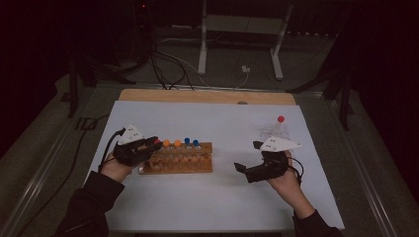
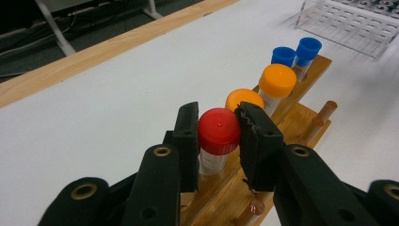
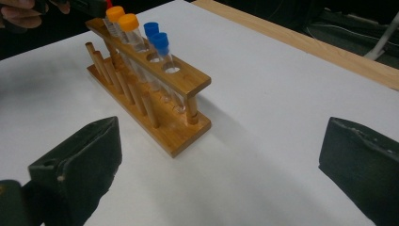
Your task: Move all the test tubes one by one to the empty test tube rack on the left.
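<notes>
My left gripper [image 2: 219, 117] is shut on a red-capped tube [image 2: 218, 134], with the pads pressing on either side of the cap. The tube stands upright at the near end of the wooden rack [image 2: 301, 117], and its lower part goes down into the rack's top bar. Behind it in the same row stand two orange-capped tubes [image 2: 277, 80] and two blue-capped tubes [image 2: 308, 48]. From above, the left gripper [image 1: 148, 145] is at the rack's [image 1: 178, 160] left end. My right gripper [image 1: 247, 155] rests on the table to the right of the rack, jaws wide open and holding nothing [image 3: 221, 141].
A clear plastic rack [image 1: 271, 131] stands at the back right with one red-capped tube [image 1: 280, 119] in it. The white sheet [image 1: 207, 197] covers the table, with a wooden edge [image 1: 207, 96] at the far side. Cables and stand legs lie on the floor beyond.
</notes>
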The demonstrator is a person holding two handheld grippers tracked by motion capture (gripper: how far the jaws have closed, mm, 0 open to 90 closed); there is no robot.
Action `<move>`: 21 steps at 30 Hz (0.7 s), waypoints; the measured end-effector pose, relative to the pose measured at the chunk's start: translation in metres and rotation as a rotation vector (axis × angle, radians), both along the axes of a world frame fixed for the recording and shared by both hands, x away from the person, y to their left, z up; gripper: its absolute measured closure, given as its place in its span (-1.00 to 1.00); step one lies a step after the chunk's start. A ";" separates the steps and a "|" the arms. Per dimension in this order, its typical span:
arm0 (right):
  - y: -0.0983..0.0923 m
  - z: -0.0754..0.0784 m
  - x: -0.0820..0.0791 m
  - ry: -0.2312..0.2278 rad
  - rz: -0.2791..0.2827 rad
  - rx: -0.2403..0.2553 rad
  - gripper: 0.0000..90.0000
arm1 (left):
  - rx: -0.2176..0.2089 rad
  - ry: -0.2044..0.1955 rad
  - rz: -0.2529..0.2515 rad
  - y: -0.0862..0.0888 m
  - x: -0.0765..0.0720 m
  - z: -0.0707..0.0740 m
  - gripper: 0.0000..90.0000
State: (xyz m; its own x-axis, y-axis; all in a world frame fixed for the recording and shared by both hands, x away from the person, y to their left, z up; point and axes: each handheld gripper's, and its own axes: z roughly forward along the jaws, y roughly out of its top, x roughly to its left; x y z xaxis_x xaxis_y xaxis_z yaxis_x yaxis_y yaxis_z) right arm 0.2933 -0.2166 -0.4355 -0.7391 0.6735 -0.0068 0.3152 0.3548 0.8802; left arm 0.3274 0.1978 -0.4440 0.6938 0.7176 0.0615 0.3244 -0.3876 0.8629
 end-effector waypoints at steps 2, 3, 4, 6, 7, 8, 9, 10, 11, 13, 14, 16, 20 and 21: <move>0.000 0.000 0.000 -0.001 0.000 0.000 -1.00 | -0.001 0.003 -0.003 0.000 0.000 0.000 0.58; 0.000 0.000 0.000 0.000 0.001 0.000 -1.00 | -0.006 0.012 -0.012 0.001 0.000 0.001 0.57; 0.000 0.000 0.000 0.000 0.002 0.000 -1.00 | -0.016 0.033 -0.031 0.001 0.001 0.001 0.49; -0.001 0.001 0.000 0.000 0.003 0.004 -1.00 | -0.023 0.036 -0.065 0.001 -0.003 0.004 0.10; -0.002 0.001 0.000 0.003 0.005 0.010 -1.00 | -0.021 0.032 -0.075 0.001 -0.006 0.005 -0.02; -0.003 0.002 0.000 0.002 0.003 0.011 -1.00 | -0.022 0.027 -0.086 0.001 -0.009 0.006 -0.13; -0.004 0.003 0.001 -0.002 -0.002 0.014 -1.00 | -0.021 0.022 -0.094 0.001 -0.011 0.007 -0.23; -0.006 0.004 0.001 -0.003 -0.004 0.023 -1.00 | -0.018 0.016 -0.095 0.001 -0.013 0.007 -0.32; -0.007 0.005 0.002 -0.008 -0.008 0.026 -1.00 | -0.012 0.015 -0.097 0.001 -0.015 0.007 -0.43; -0.011 0.008 0.002 -0.019 -0.022 0.027 -1.00 | -0.022 0.008 -0.100 0.003 -0.018 0.006 -0.59; -0.013 0.009 0.003 -0.025 -0.029 0.028 -1.00 | -0.029 0.007 -0.101 0.004 -0.020 0.005 -0.63; -0.020 0.012 0.004 -0.039 -0.048 0.036 -1.00 | -0.039 0.007 -0.100 0.005 -0.021 0.004 -0.73; -0.036 0.016 0.011 -0.072 -0.108 0.045 -1.00 | -0.060 0.003 -0.106 0.008 -0.023 0.004 -0.94; -0.041 0.017 0.014 -0.077 -0.129 0.041 -1.00 | -0.058 -0.001 -0.109 0.009 -0.024 0.004 -0.94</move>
State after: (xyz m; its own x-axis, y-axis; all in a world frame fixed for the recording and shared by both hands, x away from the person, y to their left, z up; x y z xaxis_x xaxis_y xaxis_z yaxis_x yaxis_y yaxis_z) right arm 0.3069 -0.2576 -0.4189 -0.6445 0.7640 -0.0308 0.2869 0.2790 0.9164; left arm 0.3033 0.2067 -0.4400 0.7677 0.6404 0.0229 0.2820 -0.3696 0.8854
